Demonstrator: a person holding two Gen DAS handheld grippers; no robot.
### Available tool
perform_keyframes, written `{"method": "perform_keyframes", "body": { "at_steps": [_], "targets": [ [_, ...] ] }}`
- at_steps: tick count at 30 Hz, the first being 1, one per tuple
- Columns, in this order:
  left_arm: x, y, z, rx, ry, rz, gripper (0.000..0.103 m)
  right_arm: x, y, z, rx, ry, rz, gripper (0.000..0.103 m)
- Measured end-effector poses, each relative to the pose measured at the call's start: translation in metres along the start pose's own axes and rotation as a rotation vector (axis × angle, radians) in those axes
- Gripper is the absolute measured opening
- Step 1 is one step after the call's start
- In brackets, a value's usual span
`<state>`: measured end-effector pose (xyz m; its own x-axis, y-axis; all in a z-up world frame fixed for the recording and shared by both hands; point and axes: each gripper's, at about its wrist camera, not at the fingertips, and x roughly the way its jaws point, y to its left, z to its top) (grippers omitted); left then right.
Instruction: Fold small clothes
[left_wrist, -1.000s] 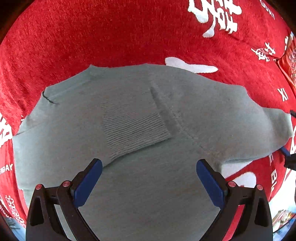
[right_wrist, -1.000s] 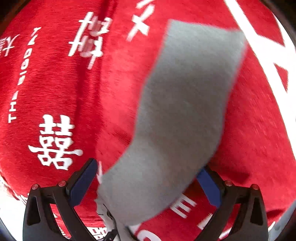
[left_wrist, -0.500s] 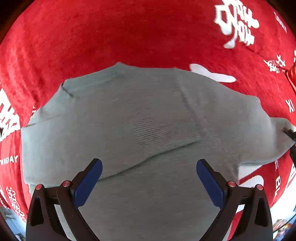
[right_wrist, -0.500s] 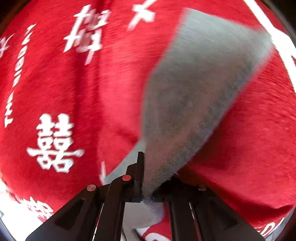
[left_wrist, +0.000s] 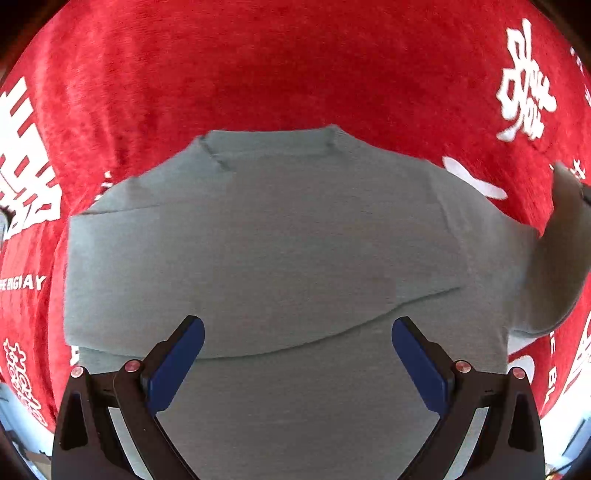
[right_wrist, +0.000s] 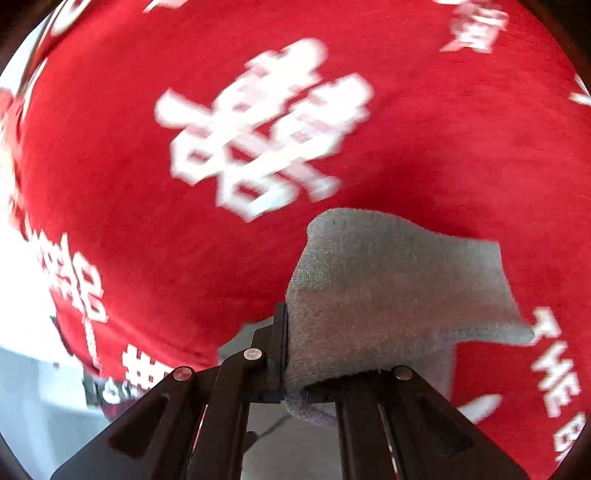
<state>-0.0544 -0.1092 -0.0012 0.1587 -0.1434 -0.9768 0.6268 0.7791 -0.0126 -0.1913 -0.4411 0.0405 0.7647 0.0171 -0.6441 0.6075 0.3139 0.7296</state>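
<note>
Lying flat on red blanket (left_wrist: 295, 66) with white lettering: grey sweater (left_wrist: 280, 251), neckline at far edge, one sleeve already folded across body. Left gripper (left_wrist: 297, 360) hangs above lower body of sweater, jaws spread wide, nothing between blue pads. Right gripper (right_wrist: 291, 384) clamped tight on other sleeve (right_wrist: 388, 295), cloth lifted off blanket, draping over right finger.

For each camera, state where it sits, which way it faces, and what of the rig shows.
Left wrist: on the left gripper, looking steeply down at the grey sweater on the red blanket; both open blue-padded fingers show.
Right wrist: on the right gripper, angled down across the blanket; its black fingers, shut on the sweater's sleeve, show.
Shared: the lifted sleeve, at the left view's right edge, and the blanket.
</note>
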Motion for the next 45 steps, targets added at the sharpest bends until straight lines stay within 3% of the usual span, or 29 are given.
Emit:
{"method": "perform_keyframes", "body": {
  "at_steps": [4,10,16,18,19,20,24,25,26,27,31,34,36,39,41,43,45],
  "targets": [
    [-0.003,0.024,-0.003,-0.032,-0.017,0.023,0.102,0.045,0.058,-0.026,-0.150,0.078,0.026,0.006],
    [-0.005,0.069,-0.009,-0.091,-0.027,0.063,0.102,0.120,0.114,-0.086,-0.295,0.241,0.032,0.006],
    [0.001,0.109,-0.010,-0.150,-0.021,0.087,0.102,0.188,0.114,-0.146,-0.362,0.400,-0.132,0.010],
    [0.003,0.116,-0.011,-0.161,-0.024,0.087,0.102,0.193,0.104,-0.152,-0.313,0.420,-0.166,0.039],
    [0.003,0.122,-0.010,-0.168,-0.027,0.083,0.102,0.190,0.099,-0.153,-0.280,0.414,-0.161,0.069],
    [0.003,0.125,-0.009,-0.173,-0.029,0.078,0.102,0.186,0.096,-0.151,-0.248,0.398,-0.144,0.074],
    [0.004,0.141,-0.006,-0.202,-0.030,0.019,0.102,0.162,0.078,-0.137,-0.132,0.305,-0.161,0.069],
    [0.005,0.145,-0.005,-0.209,-0.028,-0.005,0.102,0.159,0.075,-0.133,-0.106,0.285,-0.174,0.048],
    [0.005,0.149,-0.004,-0.221,-0.024,-0.038,0.102,0.160,0.077,-0.129,-0.098,0.277,-0.189,0.019],
    [0.005,0.152,-0.004,-0.233,-0.024,-0.067,0.102,0.161,0.078,-0.127,-0.102,0.271,-0.201,0.010],
    [0.001,0.167,-0.001,-0.286,-0.035,-0.219,0.102,0.177,0.118,-0.136,-0.294,0.291,-0.169,0.009],
    [0.001,0.180,0.001,-0.321,-0.042,-0.291,0.102,0.203,0.158,-0.173,-0.501,0.396,-0.131,0.009],
    [0.003,0.187,0.002,-0.339,-0.041,-0.310,0.102,0.218,0.168,-0.196,-0.565,0.467,-0.124,0.009],
    [0.007,0.193,-0.001,-0.366,-0.027,-0.326,0.102,0.236,0.171,-0.229,-0.635,0.562,-0.154,0.015],
    [0.012,0.195,-0.002,-0.378,-0.015,-0.334,0.102,0.238,0.166,-0.243,-0.649,0.615,-0.169,0.025],
    [0.014,0.195,-0.003,-0.380,-0.010,-0.335,0.102,0.235,0.162,-0.254,-0.641,0.642,-0.158,0.038],
    [0.018,0.193,-0.005,-0.377,-0.001,-0.338,0.102,0.221,0.152,-0.252,-0.630,0.643,-0.161,0.041]
  ]
}}
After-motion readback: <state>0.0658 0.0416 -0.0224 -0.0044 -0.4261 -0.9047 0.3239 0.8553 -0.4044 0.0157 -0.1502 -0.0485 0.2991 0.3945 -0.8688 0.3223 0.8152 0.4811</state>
